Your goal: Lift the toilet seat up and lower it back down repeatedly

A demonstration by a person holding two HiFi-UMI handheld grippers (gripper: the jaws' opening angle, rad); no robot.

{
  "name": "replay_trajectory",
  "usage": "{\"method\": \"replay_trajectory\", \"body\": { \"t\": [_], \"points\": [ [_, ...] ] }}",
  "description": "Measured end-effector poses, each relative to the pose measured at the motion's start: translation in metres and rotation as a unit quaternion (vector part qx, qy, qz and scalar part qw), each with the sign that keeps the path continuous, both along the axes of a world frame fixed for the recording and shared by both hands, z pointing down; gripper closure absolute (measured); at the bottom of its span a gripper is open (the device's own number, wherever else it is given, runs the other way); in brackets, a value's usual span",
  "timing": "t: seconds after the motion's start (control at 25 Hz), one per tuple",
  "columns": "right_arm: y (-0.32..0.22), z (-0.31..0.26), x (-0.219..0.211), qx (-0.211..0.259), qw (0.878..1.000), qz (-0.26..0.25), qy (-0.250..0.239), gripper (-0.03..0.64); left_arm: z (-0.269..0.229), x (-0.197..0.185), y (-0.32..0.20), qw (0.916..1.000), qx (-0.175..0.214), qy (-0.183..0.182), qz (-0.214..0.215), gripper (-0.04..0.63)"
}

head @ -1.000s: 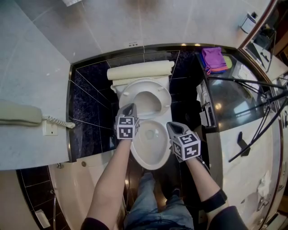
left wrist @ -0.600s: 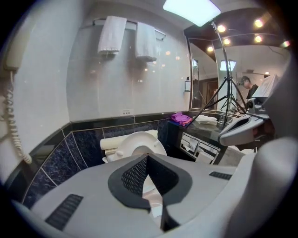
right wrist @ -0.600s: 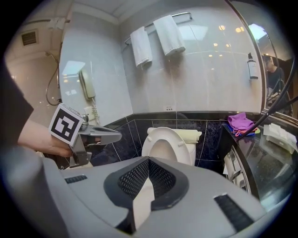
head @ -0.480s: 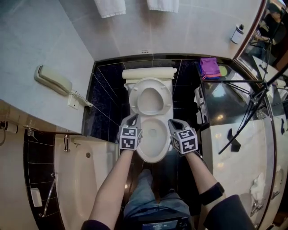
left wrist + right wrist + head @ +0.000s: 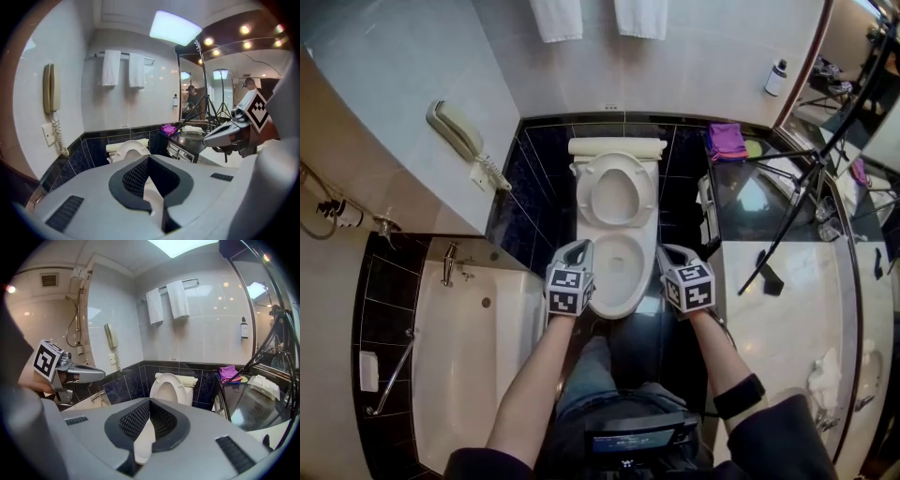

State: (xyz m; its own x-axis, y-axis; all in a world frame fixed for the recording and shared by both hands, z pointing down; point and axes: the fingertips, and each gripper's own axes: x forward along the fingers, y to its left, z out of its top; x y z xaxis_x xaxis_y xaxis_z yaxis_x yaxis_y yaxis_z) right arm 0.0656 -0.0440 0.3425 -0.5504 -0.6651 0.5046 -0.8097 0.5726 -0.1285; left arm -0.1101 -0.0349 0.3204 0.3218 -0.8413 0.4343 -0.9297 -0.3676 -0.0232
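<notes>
The white toilet seat (image 5: 615,187) stands raised against the tank, and the bowl (image 5: 619,272) below it lies uncovered. My left gripper (image 5: 578,247) hovers at the bowl's left near edge and my right gripper (image 5: 667,251) at its right near edge. Both are shut, hold nothing, and are clear of the seat. In the left gripper view the upright seat (image 5: 131,150) shows beyond my shut left gripper (image 5: 149,161), with the right gripper (image 5: 208,138) off to the side. The right gripper view has the seat (image 5: 166,385) ahead of my right gripper (image 5: 150,404), and the left gripper (image 5: 101,374) at left.
A bathtub (image 5: 469,356) lies left of the toilet. A wall phone (image 5: 455,131) hangs above it. Two towels (image 5: 600,19) hang over the tank. A dark counter (image 5: 750,202) with a purple cloth (image 5: 727,141) and a tripod (image 5: 806,216) are at right. The person's legs are below the bowl.
Both grippers have drawn back from over the bowl toward its near edge and risen. The view takes in more of the room. The seat has stayed upright.
</notes>
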Motion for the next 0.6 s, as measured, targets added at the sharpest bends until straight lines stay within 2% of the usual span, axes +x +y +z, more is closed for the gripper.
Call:
{"method": "replay_trajectory", "body": {
  "t": [0.24, 0.6],
  "points": [
    [0.031, -0.013, 0.019, 0.010, 1.000, -0.008, 0.016, 0.600, -0.022, 0.016, 0.043, 0.9994, 0.018, 0.027, -0.008, 0.604],
    [0.055, -0.025, 0.026, 0.021, 1.000, -0.007, 0.008, 0.600, -0.023, 0.030, 0.081, 0.9996, 0.017, 0.019, 0.011, 0.606]
  ]
}}
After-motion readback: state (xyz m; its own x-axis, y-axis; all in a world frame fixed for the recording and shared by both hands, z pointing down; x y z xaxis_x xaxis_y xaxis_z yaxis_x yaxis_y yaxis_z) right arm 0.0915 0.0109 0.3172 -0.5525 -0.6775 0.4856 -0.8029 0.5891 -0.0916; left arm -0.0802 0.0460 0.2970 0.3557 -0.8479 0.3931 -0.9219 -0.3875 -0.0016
